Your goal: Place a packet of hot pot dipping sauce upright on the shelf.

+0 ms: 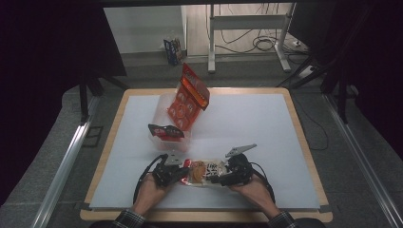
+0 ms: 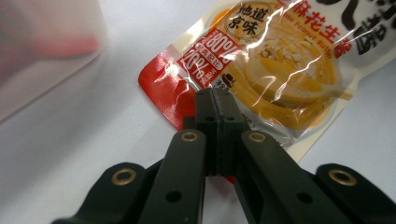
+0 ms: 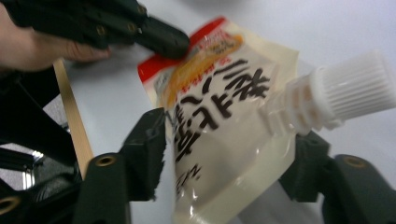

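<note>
While the left gripper clamps the sauce pouch's red corner low in frame, the right gripper, half open, straddles its cap end; bare mat lies above.

My high view looks forward and down over the whole surface from my side. Each gripper view rides low and very close, looking along its own jaws. All three share the spouted pouch lying near my edge.
</note>
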A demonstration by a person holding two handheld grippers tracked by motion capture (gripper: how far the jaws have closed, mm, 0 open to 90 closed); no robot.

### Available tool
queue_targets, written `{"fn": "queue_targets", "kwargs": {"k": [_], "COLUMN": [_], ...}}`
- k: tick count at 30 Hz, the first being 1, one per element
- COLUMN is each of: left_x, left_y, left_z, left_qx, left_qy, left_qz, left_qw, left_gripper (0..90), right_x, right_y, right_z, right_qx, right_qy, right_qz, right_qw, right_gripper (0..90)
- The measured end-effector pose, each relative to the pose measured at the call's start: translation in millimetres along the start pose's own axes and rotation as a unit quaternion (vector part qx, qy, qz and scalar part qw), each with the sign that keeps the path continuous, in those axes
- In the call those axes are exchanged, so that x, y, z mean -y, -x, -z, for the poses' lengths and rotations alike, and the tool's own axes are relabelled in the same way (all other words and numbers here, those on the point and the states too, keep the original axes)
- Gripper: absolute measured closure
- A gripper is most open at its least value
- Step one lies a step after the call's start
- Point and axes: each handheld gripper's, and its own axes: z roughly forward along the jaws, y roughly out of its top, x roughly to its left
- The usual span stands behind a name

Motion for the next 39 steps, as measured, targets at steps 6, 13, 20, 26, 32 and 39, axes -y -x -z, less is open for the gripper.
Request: {"fn": "queue_targets", "kwargs": {"k": [6,13,20,26,32,39], "left_x": [0.7,4.0,10.3,12.2,12.8,13.3], "left_y": [0.2,-4.1,-6.5,-4.8,-5.2,-1.9], "left_z": [0.6,4.1,15.0,23.5,25.4,30.9], "left_qx": [-0.002,0.014,0.013,0.015,0.029,0.028], "left_qy": [0.001,0.011,0.021,0.040,0.051,0.055], "left_qz": [-0.002,0.016,0.031,0.035,0.039,0.033], "left_qw": [1.0000,0.9997,0.9992,0.9985,0.9975,0.9975], "left_gripper": [90.0,80.7,56.1,36.0,22.7,6.9], "right_x": [-14.2,-26.2,-37.0,-50.2,-57.9,-72.3], "right_y": [-6.1,-8.0,-11.4,-5.9,-3.1,4.1], "right_z": [-8.9,-8.5,5.2,31.7,44.1,52.3], "right_qx": [0.003,-0.012,-0.016,0.009,0.029,0.041], "right_qy": [0.008,-0.002,0.002,0.021,0.029,0.039], "right_qz": [0.008,0.000,0.023,0.043,0.060,0.078], "right_qw": [0.9999,0.9999,0.9996,0.9988,0.9974,0.9953], "right_gripper": [59.6,75.2,79.4,83.4,85.1,86.7]}}
